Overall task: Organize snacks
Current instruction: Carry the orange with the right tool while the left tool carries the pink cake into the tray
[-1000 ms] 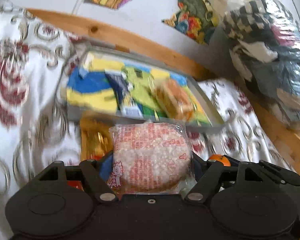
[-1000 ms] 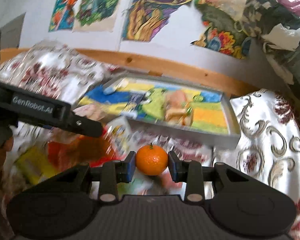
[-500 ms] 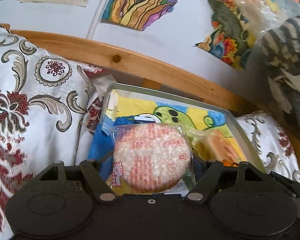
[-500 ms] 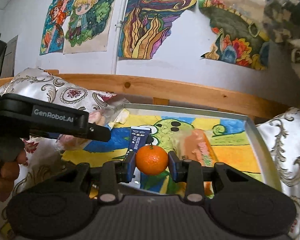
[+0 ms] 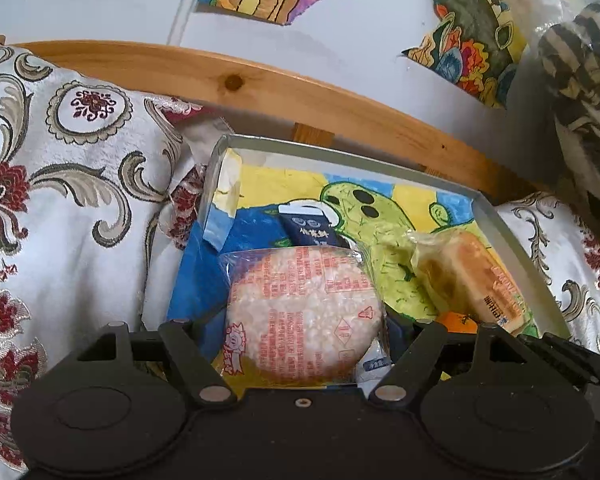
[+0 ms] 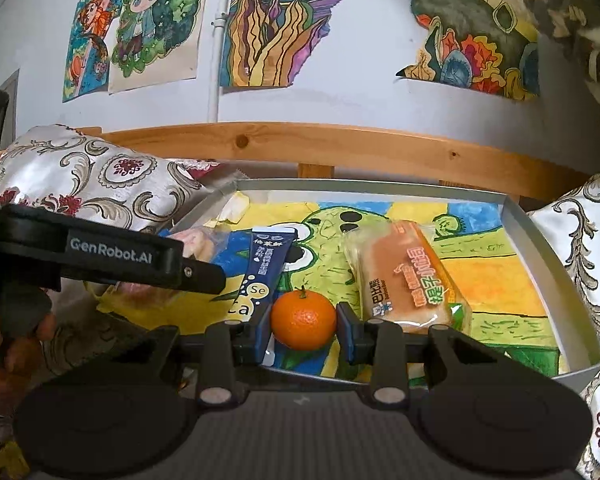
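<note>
Moved since earlier: both hand-held grippers have come in from the bedding to hang over the tray, which now fills the lower middle of both views.
Left hand-held gripper (image 5: 304, 320): pinching a round rice cracker (image 5: 302, 316) in its clear wrapper, flat face up, over the blue left part of the tray; held by the sides so it can likely be laid flat.
Right hand-held gripper (image 6: 303, 316): pressed on a small orange (image 6: 303, 317) from both sides, stem up, over the tray's near edge.
Tray (image 6: 540, 240): shallow and grey, lined with a painted picture, resting on the bed against the wooden rail (image 6: 340, 148).
Already in the tray: a dark blue packet (image 6: 268, 264) near the middle and a wrapped bread (image 6: 408, 276) to its right, lying side by side.
Free space: the yellow right part of the tray lies bare, as does the strip between packet and bread, just ahead of the orange.
Around it: patterned cushions (image 5: 60, 180) on both sides; drawings on the wall behind.
Step in hand: judged to be setting both snacks down in the tray.
</note>
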Demonstrator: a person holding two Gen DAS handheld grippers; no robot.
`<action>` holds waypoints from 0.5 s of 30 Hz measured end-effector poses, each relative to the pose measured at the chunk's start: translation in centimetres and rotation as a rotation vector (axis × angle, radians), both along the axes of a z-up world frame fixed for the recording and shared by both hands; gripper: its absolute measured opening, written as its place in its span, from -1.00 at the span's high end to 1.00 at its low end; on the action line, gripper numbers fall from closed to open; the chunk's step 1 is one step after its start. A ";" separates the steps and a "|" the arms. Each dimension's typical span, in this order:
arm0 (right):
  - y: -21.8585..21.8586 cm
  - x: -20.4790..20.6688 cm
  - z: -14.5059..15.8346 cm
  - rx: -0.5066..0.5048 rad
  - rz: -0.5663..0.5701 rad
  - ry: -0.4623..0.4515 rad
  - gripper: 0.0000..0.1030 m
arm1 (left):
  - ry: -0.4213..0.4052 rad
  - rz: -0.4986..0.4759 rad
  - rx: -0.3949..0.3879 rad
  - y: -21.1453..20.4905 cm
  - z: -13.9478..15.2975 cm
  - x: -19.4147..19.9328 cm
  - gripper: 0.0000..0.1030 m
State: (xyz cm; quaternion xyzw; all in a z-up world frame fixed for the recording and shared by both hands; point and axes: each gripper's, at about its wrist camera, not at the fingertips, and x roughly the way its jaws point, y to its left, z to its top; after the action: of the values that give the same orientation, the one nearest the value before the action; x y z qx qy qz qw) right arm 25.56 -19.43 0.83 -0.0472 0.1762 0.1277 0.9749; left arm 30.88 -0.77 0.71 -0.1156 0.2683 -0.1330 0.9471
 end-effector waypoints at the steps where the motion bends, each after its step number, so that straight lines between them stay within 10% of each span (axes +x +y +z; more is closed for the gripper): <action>1: 0.1 0.0 0.0 -0.004 0.000 0.001 0.25 | 0.003 -0.001 0.005 0.0 -0.1 0.1 -0.48; 15: 1.5 -1.3 0.7 -0.092 0.007 -0.047 -0.13 | 0.042 0.022 0.003 0.5 0.4 -0.4 -0.65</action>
State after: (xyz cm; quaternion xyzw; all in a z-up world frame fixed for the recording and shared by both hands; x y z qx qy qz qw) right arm 24.28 -17.93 1.50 -0.0955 0.1590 0.1218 0.9751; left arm 30.47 -0.31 1.15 -0.1197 0.2870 -0.1194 0.9429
